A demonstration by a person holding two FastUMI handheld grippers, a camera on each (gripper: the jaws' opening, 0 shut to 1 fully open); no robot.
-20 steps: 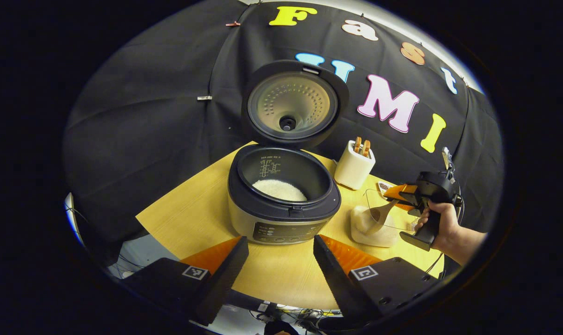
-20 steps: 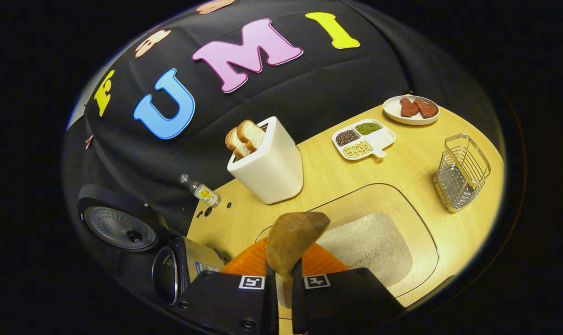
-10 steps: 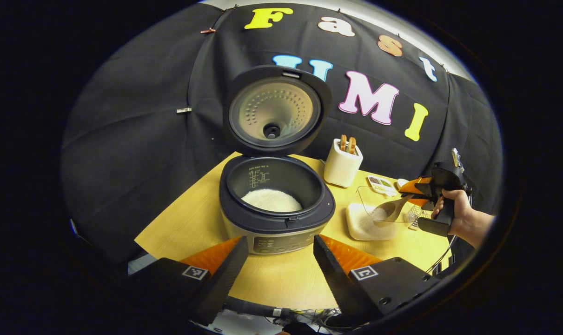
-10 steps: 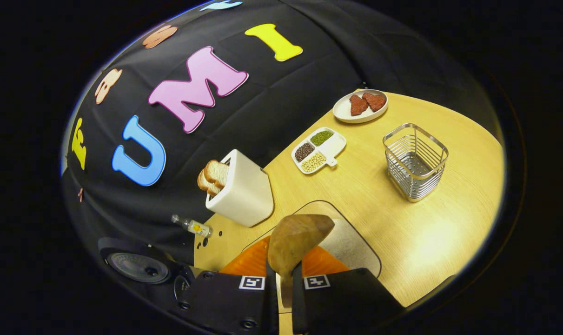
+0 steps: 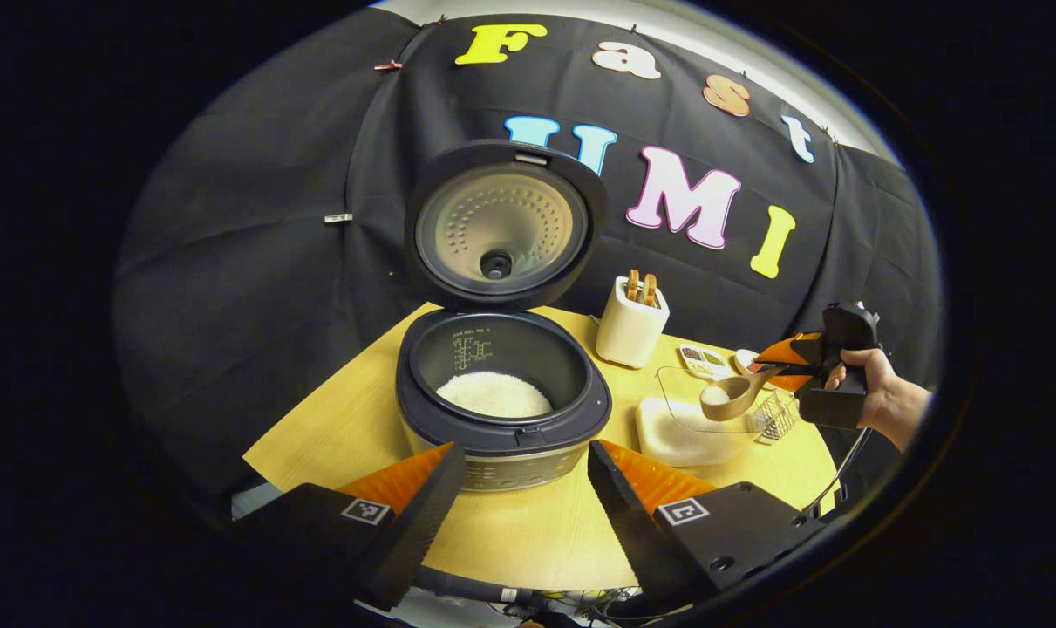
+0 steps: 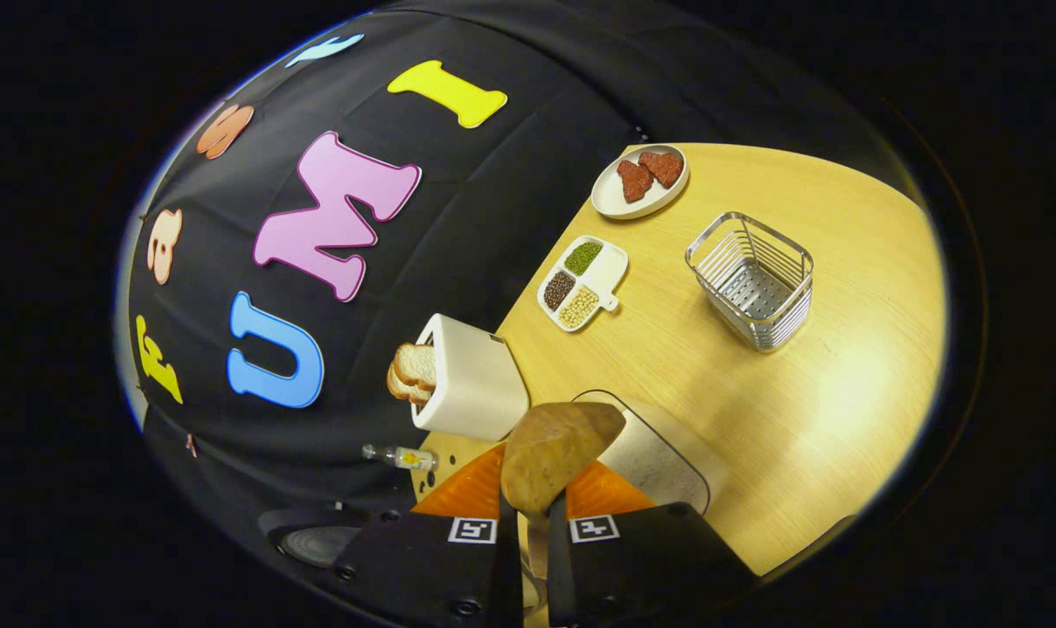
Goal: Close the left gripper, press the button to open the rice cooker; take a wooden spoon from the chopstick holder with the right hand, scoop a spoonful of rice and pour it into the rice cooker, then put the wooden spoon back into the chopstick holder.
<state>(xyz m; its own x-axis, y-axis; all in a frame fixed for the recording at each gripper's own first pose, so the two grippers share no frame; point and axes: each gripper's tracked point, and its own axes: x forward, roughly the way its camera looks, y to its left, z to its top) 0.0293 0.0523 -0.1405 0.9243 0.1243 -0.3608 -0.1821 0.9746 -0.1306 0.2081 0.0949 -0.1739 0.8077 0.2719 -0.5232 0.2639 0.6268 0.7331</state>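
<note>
Black cloth is hanging behind a pale wooden surface point(image 5: 528, 541) that is carrying the following.

Rice cooker point(image 5: 501, 410): standing near the left side, lid point(image 5: 501, 225) raised upright, white rice lying in the bottom of its pot.

Left tongs point(image 5: 526, 488): hovering in front of the cooker, fingers spread wide apart, gripping nothing.

Right tongs point(image 6: 528, 558): fingers pressing together on the handle of the wooden spoon point(image 6: 555, 452). In the left gripper view a hand point(image 5: 876, 397) is holding these tongs point(image 5: 785, 371) up at the right, with the spoon point(image 5: 737, 394) held level above the clear rice box point(image 5: 676, 432), a little rice sitting in its bowl (how full, hard to tell).

Toaster point(image 6: 471, 379): white, two slices of bread sticking out, standing just behind the rice box point(image 6: 658, 453).

Wire basket point(image 6: 752, 279): metal, standing well apart to the right of the box.

Divided dish point(image 6: 582, 283): holding green, dark and pale beans.

Round plate point(image 6: 610, 199): carrying two reddish pieces, sitting near the back edge.

Small bottle point(image 6: 401, 456): lying beside the toaster.
</note>
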